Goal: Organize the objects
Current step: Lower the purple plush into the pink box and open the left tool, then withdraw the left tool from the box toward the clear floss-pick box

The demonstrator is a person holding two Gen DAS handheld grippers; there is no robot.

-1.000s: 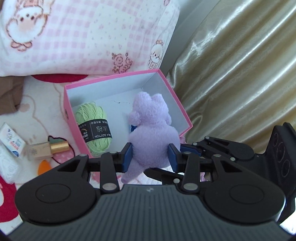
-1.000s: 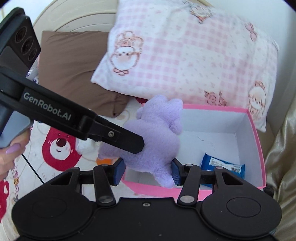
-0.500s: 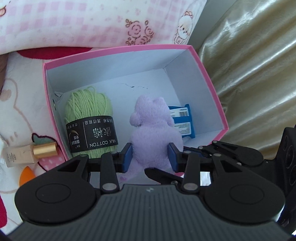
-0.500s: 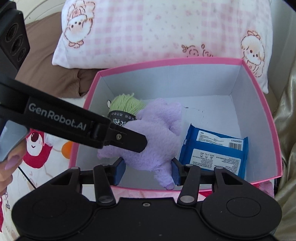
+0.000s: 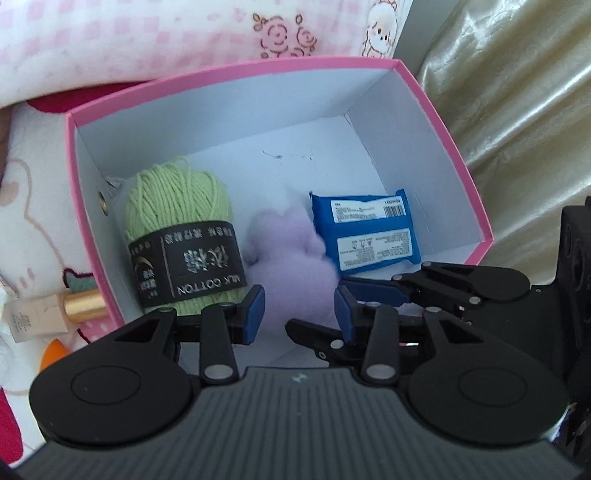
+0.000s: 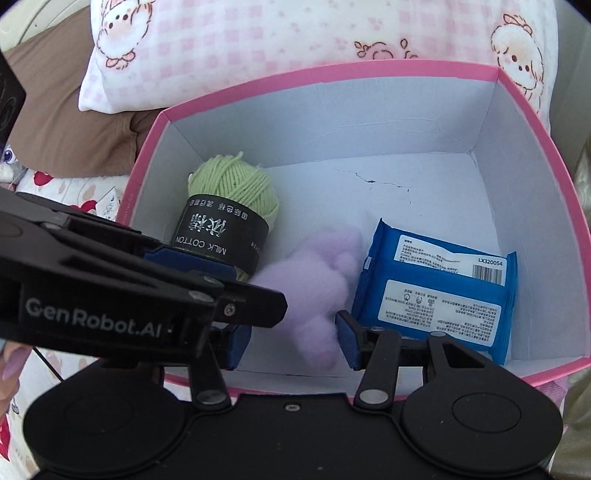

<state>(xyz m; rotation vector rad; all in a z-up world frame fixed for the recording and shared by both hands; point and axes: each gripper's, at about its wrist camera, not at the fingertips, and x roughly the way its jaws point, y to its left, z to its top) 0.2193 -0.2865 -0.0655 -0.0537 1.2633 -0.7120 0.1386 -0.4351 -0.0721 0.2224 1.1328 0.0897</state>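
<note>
A purple plush toy [image 5: 291, 258] hangs blurred inside the pink box [image 5: 236, 70], between a green yarn ball [image 5: 177, 206] and a blue packet [image 5: 369, 232]. My left gripper [image 5: 299, 314] is shut on the toy's lower body, blue pads pressing both sides. In the right wrist view the same plush toy [image 6: 314, 280] sits between the pads of my right gripper [image 6: 291, 341], which is shut on its lower end just above the near wall of the box [image 6: 332, 70]. The yarn ball [image 6: 236, 184] and blue packet [image 6: 436, 291] flank it. The left gripper's finger crosses in front from the left.
A pink checked pillow [image 6: 295, 29] lies behind the box, with a brown cushion [image 6: 66, 110] to its left. A gold-capped bottle [image 5: 55, 310] lies outside the box's left wall. Shiny gold fabric [image 5: 517, 92] rises on the right. A person's fingertip [image 6: 11, 362] shows at the left edge.
Both grippers have sunk toward the box with the plush toy. The toy went from above the near rim to down inside, between the yarn and the blue packet.
</note>
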